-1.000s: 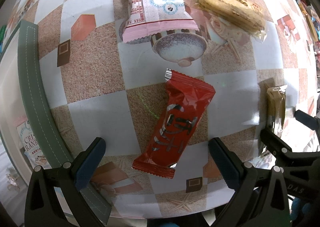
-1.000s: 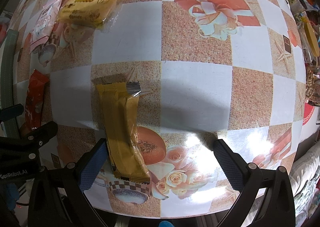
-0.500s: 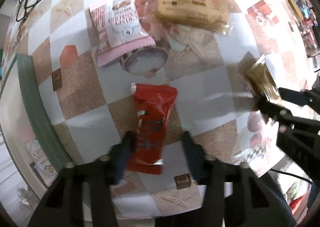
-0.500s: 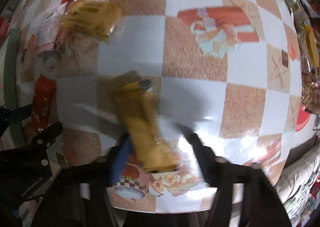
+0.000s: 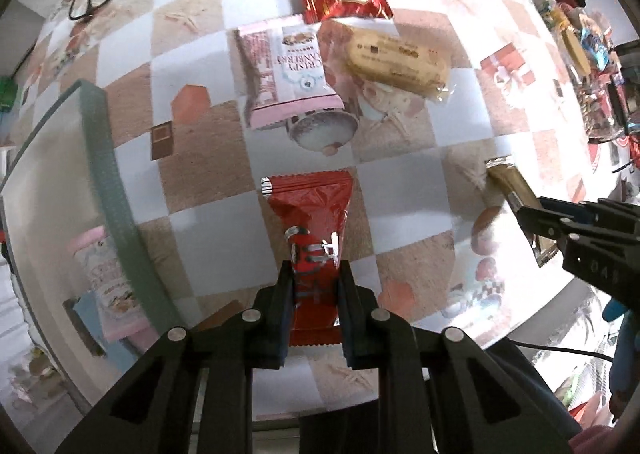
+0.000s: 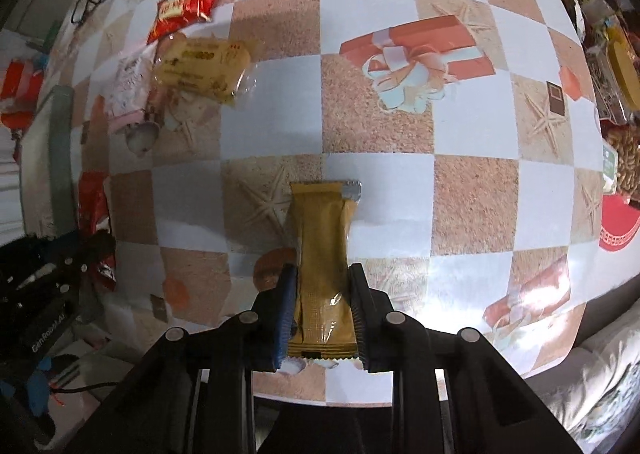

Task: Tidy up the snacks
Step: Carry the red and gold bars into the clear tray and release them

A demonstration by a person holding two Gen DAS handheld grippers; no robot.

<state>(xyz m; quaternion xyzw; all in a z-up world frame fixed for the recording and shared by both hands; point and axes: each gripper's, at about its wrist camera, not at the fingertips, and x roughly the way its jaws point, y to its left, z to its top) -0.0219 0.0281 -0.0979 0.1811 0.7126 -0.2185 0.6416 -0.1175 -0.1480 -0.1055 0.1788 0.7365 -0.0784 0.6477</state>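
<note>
the left gripper is closing on a red foil snack packet, pads already pressing its sides. the right gripper clamps a long mustard-yellow wrapped bar. both packets hang above the checkered glossy tablecloth, nearer its edge than the pink cranberry pouch.

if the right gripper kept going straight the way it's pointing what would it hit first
Probably the checkered tablecloth directly below. The right gripper points down at it, clamped on the yellow snack bar, whose far end would likely touch first; depth is unclear.
</note>
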